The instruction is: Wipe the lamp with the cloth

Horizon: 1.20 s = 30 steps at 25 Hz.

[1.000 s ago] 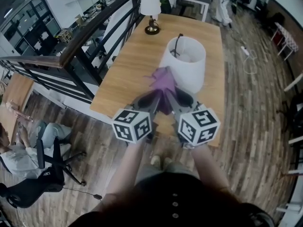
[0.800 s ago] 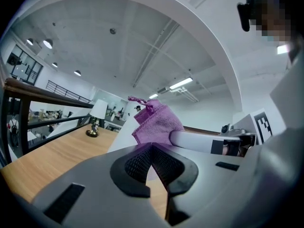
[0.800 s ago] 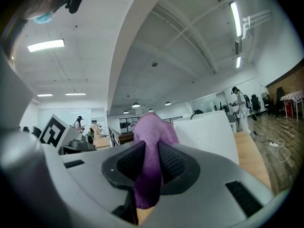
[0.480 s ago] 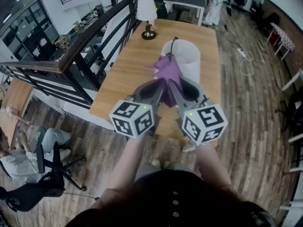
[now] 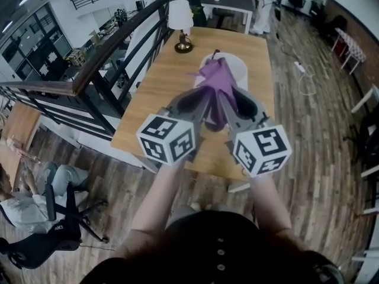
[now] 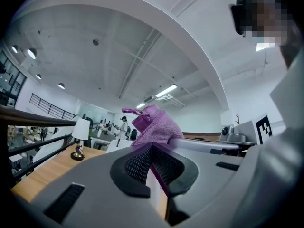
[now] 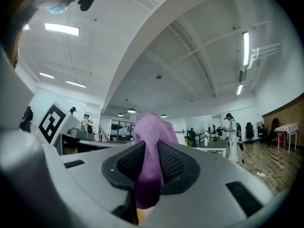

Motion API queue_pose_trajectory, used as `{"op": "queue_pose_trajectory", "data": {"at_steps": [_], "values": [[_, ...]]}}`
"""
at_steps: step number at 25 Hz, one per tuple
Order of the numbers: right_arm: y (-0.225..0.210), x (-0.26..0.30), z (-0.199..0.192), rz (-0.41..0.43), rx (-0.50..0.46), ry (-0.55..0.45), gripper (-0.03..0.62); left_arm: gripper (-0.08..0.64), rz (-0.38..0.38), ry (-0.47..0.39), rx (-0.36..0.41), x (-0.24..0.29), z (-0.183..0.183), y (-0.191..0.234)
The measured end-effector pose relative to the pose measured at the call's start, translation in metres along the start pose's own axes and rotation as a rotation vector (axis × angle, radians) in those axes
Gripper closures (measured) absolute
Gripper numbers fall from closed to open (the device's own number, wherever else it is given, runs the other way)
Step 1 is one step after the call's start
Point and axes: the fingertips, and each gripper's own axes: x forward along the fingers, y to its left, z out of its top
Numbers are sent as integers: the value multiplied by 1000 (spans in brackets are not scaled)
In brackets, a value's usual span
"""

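Your left tongs (image 6: pixel 153 156) and right tongs (image 7: pixel 151 161) are both clamped on the purple cloth (image 5: pixel 214 81), bunched just above the white lamp (image 5: pixel 238 68) on the desk (image 5: pixel 160 93). Lower the cloth onto the shade, hold it taut, and press lightly so the lamp doesn't tip.

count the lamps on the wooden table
2. A small lamp with a white shade stands at the far end of the table. A larger white-shaded lamp stands nearer, partly hidden behind the purple cloth. No others show.
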Motion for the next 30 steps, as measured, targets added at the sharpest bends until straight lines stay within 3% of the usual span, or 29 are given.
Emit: {"op": "queue_pose_trajectory", "data": {"at_steps": [8, 21, 30], "values": [[-6, 8, -14, -13, -9, 38, 515, 548, -2, 37, 11, 11, -11, 5], [-8, 23, -48, 8, 20, 111, 515, 548, 16, 88, -33, 16, -37, 19], [-7, 25, -54, 24, 50, 110, 515, 548, 24, 96, -57, 17, -46, 23]]}}
